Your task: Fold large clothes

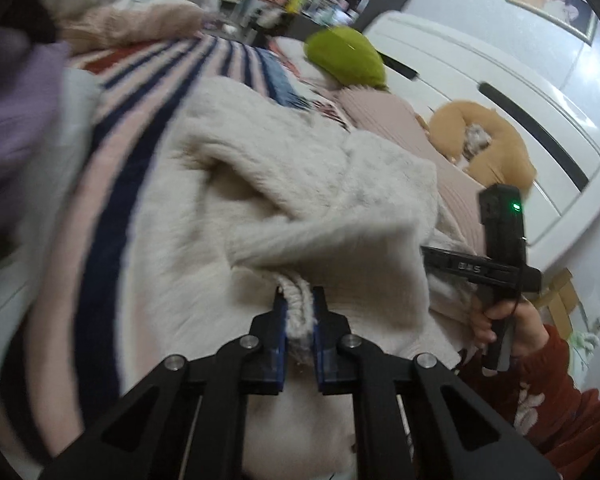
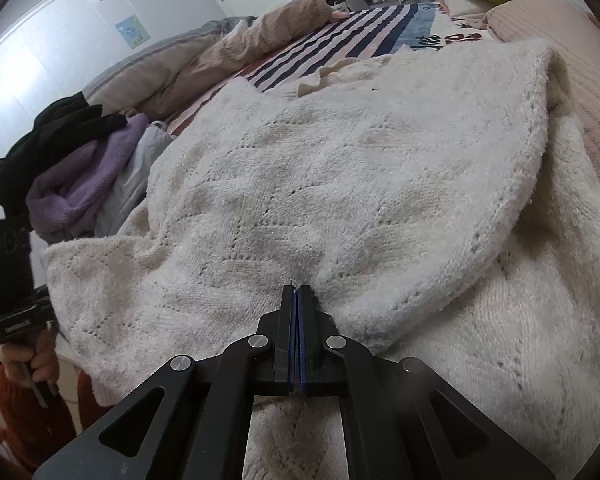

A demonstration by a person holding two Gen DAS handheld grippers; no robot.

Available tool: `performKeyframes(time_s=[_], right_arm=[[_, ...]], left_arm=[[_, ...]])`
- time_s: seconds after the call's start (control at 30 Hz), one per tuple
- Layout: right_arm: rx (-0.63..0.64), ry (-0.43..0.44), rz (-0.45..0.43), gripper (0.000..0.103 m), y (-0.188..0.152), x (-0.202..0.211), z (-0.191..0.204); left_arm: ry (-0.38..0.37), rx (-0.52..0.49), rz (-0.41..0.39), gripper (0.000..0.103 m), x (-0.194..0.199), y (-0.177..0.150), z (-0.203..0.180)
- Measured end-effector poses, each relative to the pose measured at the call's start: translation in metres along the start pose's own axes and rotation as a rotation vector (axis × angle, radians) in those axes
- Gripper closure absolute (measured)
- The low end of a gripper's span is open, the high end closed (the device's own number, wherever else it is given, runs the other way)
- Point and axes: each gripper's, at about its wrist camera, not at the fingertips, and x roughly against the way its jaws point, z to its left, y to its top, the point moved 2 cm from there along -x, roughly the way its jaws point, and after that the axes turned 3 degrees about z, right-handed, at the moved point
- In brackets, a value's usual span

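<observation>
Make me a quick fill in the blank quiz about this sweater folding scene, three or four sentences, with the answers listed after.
1. The left gripper is shut on a ribbed edge of the ____ knit sweater.
2. The sweater lies on a ____ blanket that has navy and pink bands.
3. Beside the sweater, under a black garment, lies a ____ garment.
4. Near the white headboard sits a ____ pillow.

Missing words: cream; striped; purple; green

A bed with a striped cover [image 2: 340, 28] carries a cream sweater [image 2: 340, 184] — beside piled clothes [image 2: 80, 184].
</observation>
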Motion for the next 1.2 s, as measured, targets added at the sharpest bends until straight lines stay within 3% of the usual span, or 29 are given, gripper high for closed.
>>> performKeyframes(time_s=[0.1,0.23,0.3,0.33,0.43,0.57,0.67,0.77,0.83,0.9,0.97,1.0,1.03,1.13,1.2], right_arm=[[0.046,-0.035,-0.038,0.103,-0.006,0.016,0.016],[0.115,-0.023,-0.090,0.086,-0.019,0.040,0.044],[0.154,0.006,-0.103,0.086,-0.028,0.049,0.061],[0.165,0.019,-0.105,0.086,-0.031,0.050,0.068],[0.195,0.097,-0.103,0.086,-0.039,0.047,0.090],[0.277,0.165,-0.075,0.086,-0.044,0.024,0.123],[0.293,0.195,-0.037,0.086,-0.041,-0.004,0.140],[0.262,0.089,0.030,0.090,-0.038,-0.043,0.139],[0.245,0.091,0.026,0.090,-0.039,-0.050,0.135],[0.221,0.102,0.005,0.088,-0.043,-0.031,0.130],[0.233,0.058,-0.068,0.073,-0.048,0.004,0.120],[0.231,0.001,-0.115,0.059,-0.051,0.024,0.111],[0.217,-0.053,-0.153,0.053,-0.053,0.041,0.102],[0.079,-0.187,-0.255,0.050,-0.062,0.098,0.053],[-0.033,-0.257,-0.290,0.040,-0.071,0.122,0.020]], left_arm=[[0.067,0.038,-0.013,0.095,0.021,-0.021,0.008],[0.039,0.066,0.005,0.095,0.034,-0.050,0.006],[0.051,0.068,0.026,0.094,0.034,-0.062,0.004],[0.059,0.070,0.032,0.088,0.034,-0.065,0.003],[0.055,0.080,0.019,0.049,0.041,-0.070,0.007],[0.031,0.096,-0.084,0.034,0.061,-0.056,0.012],[0.101,0.058,-0.122,0.030,0.053,-0.031,0.016],[0.217,0.056,-0.027,0.029,0.014,-0.016,0.028],[0.220,0.079,0.039,0.029,-0.014,-0.019,0.042],[0.201,0.084,0.015,0.029,-0.017,-0.024,0.048],[0.178,0.106,0.006,0.029,-0.008,-0.026,0.052],[0.155,0.129,0.001,0.029,-0.002,-0.028,0.053],[0.133,0.143,-0.002,0.029,0.002,-0.029,0.055],[0.059,0.170,0.013,0.029,0.008,-0.036,0.057],[0.033,0.179,0.019,0.029,0.009,-0.045,0.052]])
